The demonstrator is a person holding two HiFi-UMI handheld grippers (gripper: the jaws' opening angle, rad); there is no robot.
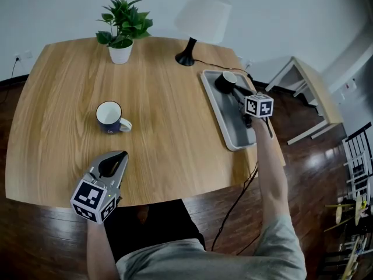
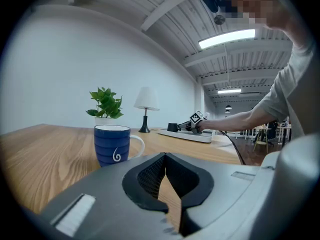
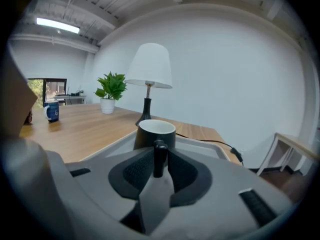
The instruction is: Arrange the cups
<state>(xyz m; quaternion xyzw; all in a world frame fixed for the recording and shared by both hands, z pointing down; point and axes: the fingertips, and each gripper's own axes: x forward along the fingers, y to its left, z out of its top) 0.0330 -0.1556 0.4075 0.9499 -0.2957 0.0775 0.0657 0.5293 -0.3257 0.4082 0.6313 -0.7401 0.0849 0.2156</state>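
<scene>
Nearest us, the left gripper rests closed and empty at the table's front edge, well left of the tray. Farther in, the blue cup stands upright, also left of the tray. At the tray's far end, the right gripper pinches the black cup's handle. We judge it best to release only once the cup sits flat, then back straight off the handle.
</scene>
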